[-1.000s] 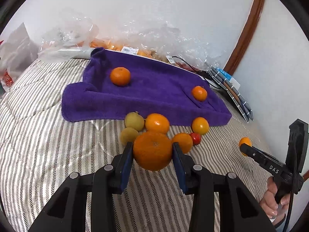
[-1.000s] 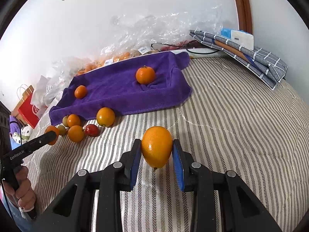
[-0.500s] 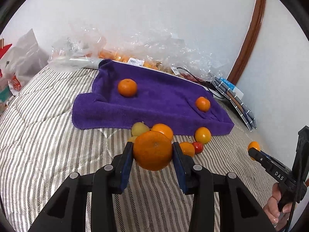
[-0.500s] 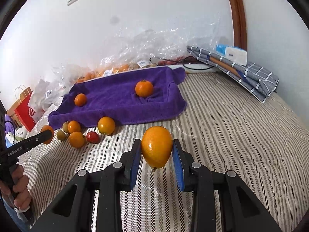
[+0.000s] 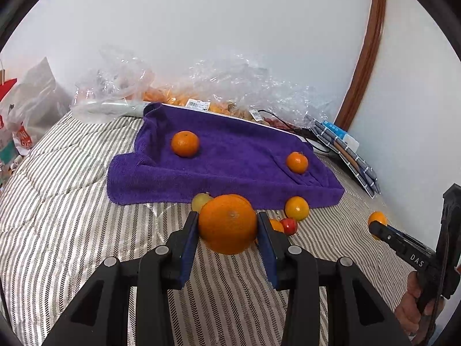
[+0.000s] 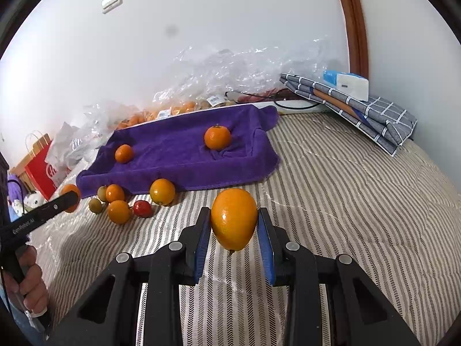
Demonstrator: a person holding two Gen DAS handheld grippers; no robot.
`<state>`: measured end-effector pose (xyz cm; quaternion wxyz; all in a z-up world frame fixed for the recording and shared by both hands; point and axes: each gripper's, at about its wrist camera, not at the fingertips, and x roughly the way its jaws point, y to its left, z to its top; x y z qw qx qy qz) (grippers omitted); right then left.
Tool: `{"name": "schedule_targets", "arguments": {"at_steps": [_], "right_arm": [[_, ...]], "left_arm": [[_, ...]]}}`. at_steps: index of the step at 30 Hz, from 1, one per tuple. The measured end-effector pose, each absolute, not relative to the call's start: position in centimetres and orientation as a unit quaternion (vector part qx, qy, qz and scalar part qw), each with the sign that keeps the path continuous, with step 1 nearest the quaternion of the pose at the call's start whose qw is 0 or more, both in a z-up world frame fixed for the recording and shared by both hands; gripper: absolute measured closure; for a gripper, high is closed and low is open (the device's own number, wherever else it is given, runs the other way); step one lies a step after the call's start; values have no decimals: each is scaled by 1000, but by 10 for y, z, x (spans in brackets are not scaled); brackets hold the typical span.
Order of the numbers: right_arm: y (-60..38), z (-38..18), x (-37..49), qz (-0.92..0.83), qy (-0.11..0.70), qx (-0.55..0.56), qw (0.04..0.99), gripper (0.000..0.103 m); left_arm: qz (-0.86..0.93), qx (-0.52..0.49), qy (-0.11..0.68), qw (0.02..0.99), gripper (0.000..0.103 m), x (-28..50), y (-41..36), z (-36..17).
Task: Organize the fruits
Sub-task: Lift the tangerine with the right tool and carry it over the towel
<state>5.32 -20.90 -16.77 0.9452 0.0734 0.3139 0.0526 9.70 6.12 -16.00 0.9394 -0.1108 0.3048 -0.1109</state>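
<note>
My left gripper [image 5: 227, 230] is shut on a large orange [image 5: 227, 223] and holds it above the striped bed, in front of the purple towel [image 5: 230, 167]. My right gripper [image 6: 234, 230] is shut on an oval orange fruit [image 6: 234, 219], also above the bed. Two oranges lie on the towel, one at its left [image 5: 185, 143] and one at its right [image 5: 296, 162]. Several small fruits lie by the towel's near edge: an orange one [image 6: 162, 191], a red one [image 6: 142, 208] and a greenish one [image 6: 95, 205]. The right gripper with its fruit also shows in the left wrist view [image 5: 377, 222].
Clear plastic bags with more fruit [image 6: 173, 109] lie along the wall behind the towel. A folded grey checked cloth [image 6: 360, 112] with a white box lies at the back right. A red paper bag [image 6: 43, 170] stands at the bed's left edge.
Both grippers have pulled back and lifted from the towel, each keeping its fruit. The loose fruits and towel look farther away.
</note>
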Motion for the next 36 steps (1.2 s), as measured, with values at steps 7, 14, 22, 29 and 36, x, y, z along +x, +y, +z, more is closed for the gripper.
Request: {"name": "schedule_targets", "arguments": {"at_steps": [7,14,22,29,36], "right_arm": [[-216,-170,57,45,323,89,941,71],[-207,-167,58,48,325,75,942,71],[-200,-150,65,66,315,81,943,71],[-196,-126,82,83,291,86,949,71],[-194,-115,112,94,276,106,951,71]], "left_arm": [[-108,-118,305,939,65,97,64,-161],[-110,-117,307,938,65,98,63,-161],[-97,-123,309,938,65,100,69,-162],[-79,-129,324,934,65,101,81,-151],[-71,-125,307,941,65,112,94,-110]]}}
